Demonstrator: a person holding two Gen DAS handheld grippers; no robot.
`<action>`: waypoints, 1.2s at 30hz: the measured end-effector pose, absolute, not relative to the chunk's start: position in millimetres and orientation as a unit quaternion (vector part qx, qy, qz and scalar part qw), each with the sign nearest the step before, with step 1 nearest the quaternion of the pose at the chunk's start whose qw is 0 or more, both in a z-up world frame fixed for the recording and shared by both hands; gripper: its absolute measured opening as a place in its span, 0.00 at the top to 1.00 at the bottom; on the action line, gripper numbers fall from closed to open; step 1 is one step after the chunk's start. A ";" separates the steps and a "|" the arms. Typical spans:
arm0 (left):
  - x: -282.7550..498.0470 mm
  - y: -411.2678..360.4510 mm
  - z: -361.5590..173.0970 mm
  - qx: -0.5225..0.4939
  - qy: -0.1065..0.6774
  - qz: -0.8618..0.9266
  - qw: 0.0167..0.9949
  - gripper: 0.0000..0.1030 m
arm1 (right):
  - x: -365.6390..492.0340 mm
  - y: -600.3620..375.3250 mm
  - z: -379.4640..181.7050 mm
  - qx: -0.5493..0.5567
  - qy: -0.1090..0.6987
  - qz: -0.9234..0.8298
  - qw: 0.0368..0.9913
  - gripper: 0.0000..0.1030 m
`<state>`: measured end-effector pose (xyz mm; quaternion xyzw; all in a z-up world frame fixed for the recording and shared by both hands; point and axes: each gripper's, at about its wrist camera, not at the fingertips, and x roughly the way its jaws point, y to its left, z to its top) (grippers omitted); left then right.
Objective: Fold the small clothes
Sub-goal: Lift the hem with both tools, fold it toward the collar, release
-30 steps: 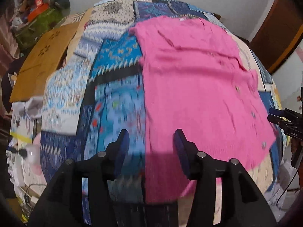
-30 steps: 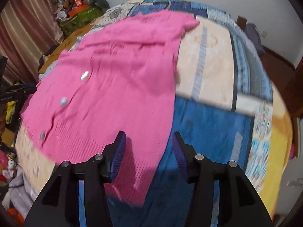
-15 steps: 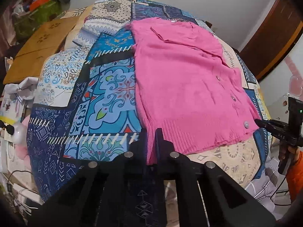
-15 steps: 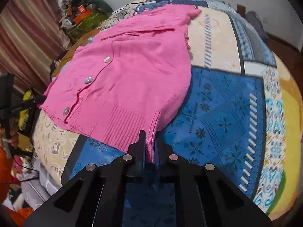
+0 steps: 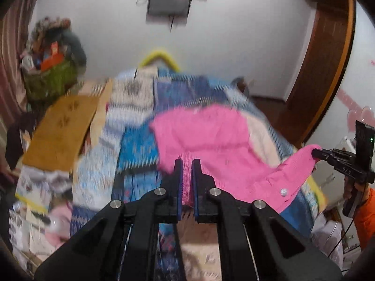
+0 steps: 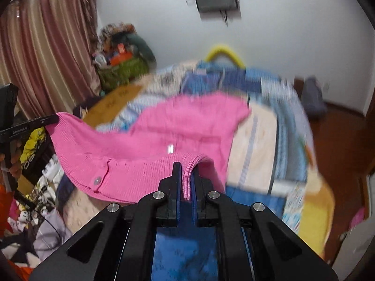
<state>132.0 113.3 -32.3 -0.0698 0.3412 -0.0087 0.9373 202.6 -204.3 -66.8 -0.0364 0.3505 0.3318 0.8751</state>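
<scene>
A pink knit cardigan (image 5: 211, 140) with buttons lies partly on the patchwork bed cover (image 5: 138, 145). My left gripper (image 5: 186, 164) is shut on one corner of its ribbed hem and holds it above the bed. My right gripper (image 6: 186, 166) is shut on the other hem corner of the cardigan (image 6: 178, 128). The hem hangs stretched in the air between the two grippers; the collar end still rests on the bed. Each gripper shows in the other's view, the right one (image 5: 316, 153) and the left one (image 6: 55, 118).
A brown board (image 5: 63, 128) lies at the bed's left edge. A green basket of clutter (image 5: 51, 75) stands at the back left. A curtain (image 6: 46, 46) hangs on the left, a wooden door (image 5: 323, 70) on the right. Clutter lies on the floor (image 6: 35, 210).
Both grippers closed on the hem corners and have lifted the hem off the bed, tilting up toward the far wall. The lower half of the cardigan is now in the air.
</scene>
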 end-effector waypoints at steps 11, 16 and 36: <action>207.6 117.4 -1.6 -0.051 0.313 0.023 0.948 0.94 | 255.9 -189.5 -24.2 -0.049 0.296 0.318 0.899 0.94; 273.8 139.4 -39.5 -0.051 0.350 0.051 0.934 0.94 | 305.1 -174.9 -48.3 -0.062 0.325 0.302 0.894 0.94; 479.8 208.3 -207.0 -0.055 0.464 0.080 0.880 0.94 | 486.3 -139.7 -166.9 -0.065 0.440 0.257 0.858 0.92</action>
